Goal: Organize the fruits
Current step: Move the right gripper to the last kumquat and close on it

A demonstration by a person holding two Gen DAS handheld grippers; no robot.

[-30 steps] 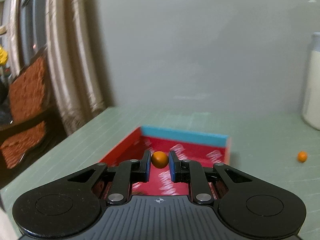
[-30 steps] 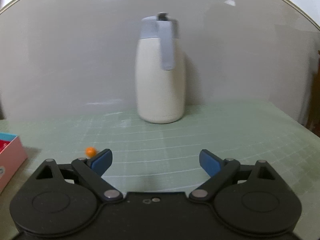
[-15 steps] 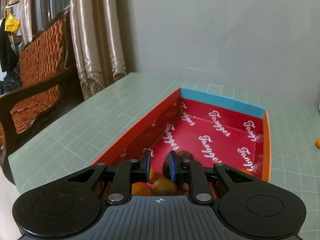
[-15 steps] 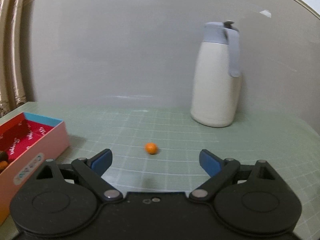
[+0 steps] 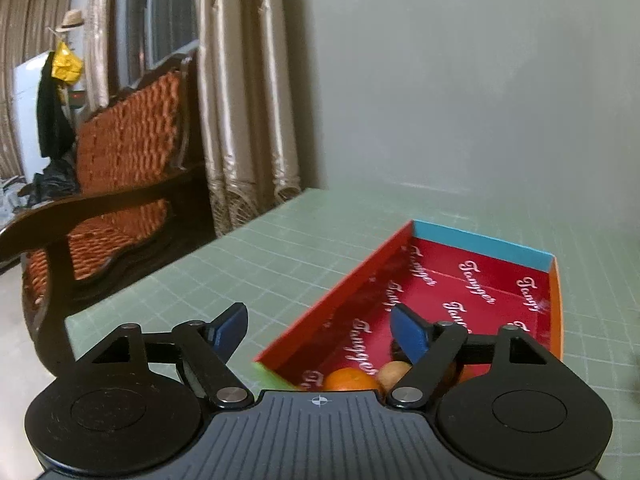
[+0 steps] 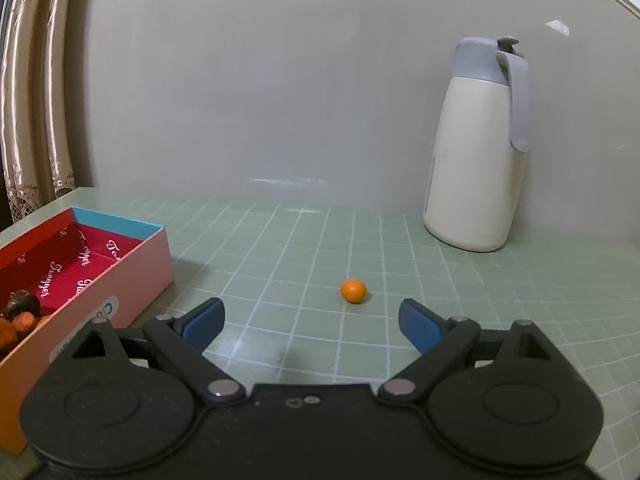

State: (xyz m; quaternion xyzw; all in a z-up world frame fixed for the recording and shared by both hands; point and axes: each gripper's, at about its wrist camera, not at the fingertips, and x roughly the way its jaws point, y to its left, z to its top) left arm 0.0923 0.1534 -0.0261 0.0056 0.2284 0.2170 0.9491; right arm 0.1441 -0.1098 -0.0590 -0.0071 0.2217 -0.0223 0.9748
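Left claw (image 5: 320,330) spread over lengthwise box (image 5: 480,242)

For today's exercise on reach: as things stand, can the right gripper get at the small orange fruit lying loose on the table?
Probably yes: the right gripper is open, the orange fruit lies just ahead, nothing between them.
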